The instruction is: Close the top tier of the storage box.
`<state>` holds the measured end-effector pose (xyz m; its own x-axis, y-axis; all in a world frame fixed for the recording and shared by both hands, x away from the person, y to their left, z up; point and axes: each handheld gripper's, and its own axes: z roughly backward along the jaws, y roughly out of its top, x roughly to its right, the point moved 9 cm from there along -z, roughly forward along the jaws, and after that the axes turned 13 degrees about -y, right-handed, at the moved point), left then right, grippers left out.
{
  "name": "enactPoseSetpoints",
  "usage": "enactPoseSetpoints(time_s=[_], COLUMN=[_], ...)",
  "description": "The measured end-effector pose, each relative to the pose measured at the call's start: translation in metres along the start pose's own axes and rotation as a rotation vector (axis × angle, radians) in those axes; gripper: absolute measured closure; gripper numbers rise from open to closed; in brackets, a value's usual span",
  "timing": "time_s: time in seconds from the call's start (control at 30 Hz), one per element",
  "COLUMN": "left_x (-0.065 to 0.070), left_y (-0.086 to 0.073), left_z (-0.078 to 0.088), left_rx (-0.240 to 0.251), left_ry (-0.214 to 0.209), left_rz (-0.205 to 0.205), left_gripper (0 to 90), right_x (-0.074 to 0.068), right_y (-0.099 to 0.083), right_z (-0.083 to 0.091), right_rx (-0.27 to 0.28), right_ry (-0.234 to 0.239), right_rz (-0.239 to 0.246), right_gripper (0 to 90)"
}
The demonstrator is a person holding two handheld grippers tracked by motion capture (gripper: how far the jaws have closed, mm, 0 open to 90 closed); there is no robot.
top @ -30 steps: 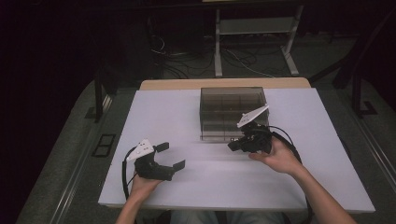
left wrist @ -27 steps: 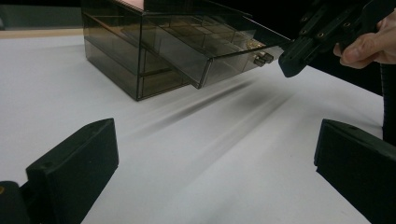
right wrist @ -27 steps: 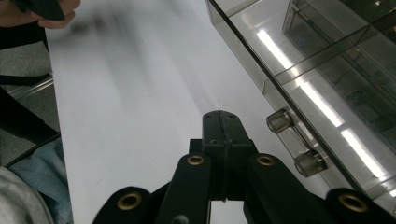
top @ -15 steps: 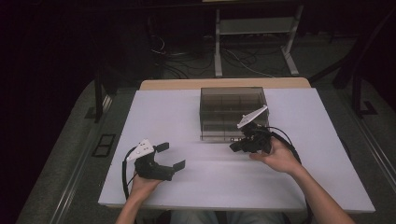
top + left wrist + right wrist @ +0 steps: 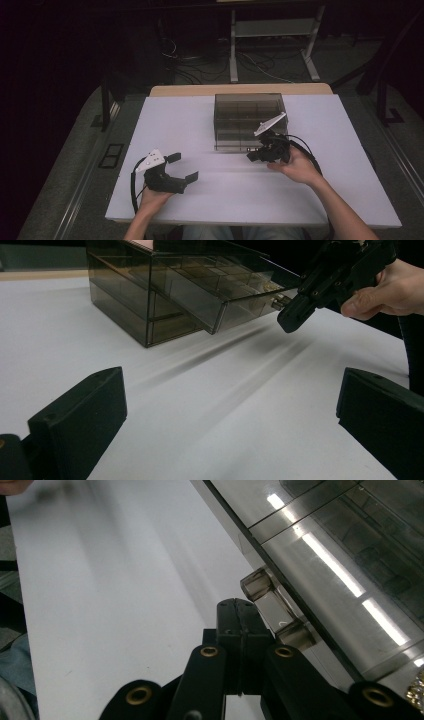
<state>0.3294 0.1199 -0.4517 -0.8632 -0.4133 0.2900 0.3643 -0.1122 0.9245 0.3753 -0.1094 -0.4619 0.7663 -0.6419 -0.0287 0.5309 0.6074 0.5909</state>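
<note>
A smoke-tinted clear drawer box [image 5: 247, 117] stands at the table's far middle. In the left gripper view its lower drawer [image 5: 220, 300] sticks out part of the way. My right gripper [image 5: 252, 156] is at the drawer's front. Its jaws are shut together with nothing between them, and their tip [image 5: 239, 607] lies right beside the clear drawer handle [image 5: 277, 612]; I cannot tell whether it touches. At the front left my left gripper [image 5: 182, 166] rests on the table, jaws wide open and empty [image 5: 230, 382], facing the box and the right gripper [image 5: 292, 320].
The white table [image 5: 200, 125] has bare surface between the two grippers and left of the box. A cable [image 5: 311, 156] loops from the right gripper. A white metal stand [image 5: 270, 30] and floor cables lie beyond the far edge.
</note>
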Motion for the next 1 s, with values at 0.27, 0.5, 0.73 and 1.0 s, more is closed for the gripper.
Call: enactPoseSetpoints(time_s=[0.27, 0.5, 0.73, 1.0], left_x=[0.0, 0.0, -0.0001, -0.0003], left_y=[-0.0001, -0.0002, -0.0001, -0.0002], left_z=[-0.0002, -0.0002, -0.0001, -0.0003], left_rx=[-0.002, -0.002, -0.003, -0.003], left_ry=[-0.001, -0.001, -0.002, -0.002], left_rz=[0.0, -0.001, -0.003, -0.003], left_gripper=[0.0, 0.0, 0.0, 0.0], right_x=[0.0003, 0.0017, 0.002, 0.0053], right_y=[0.0004, 0.0016, 0.0028, 0.004], right_z=[-0.0012, -0.0028, -0.005, -0.0056], right_rx=[-0.001, 0.002, 0.007, 0.014], right_ry=[0.002, 0.003, 0.001, 0.004], right_rz=[0.004, -0.005, -0.005, -0.014], right_gripper=[88.9, 88.9, 88.9, 88.9])
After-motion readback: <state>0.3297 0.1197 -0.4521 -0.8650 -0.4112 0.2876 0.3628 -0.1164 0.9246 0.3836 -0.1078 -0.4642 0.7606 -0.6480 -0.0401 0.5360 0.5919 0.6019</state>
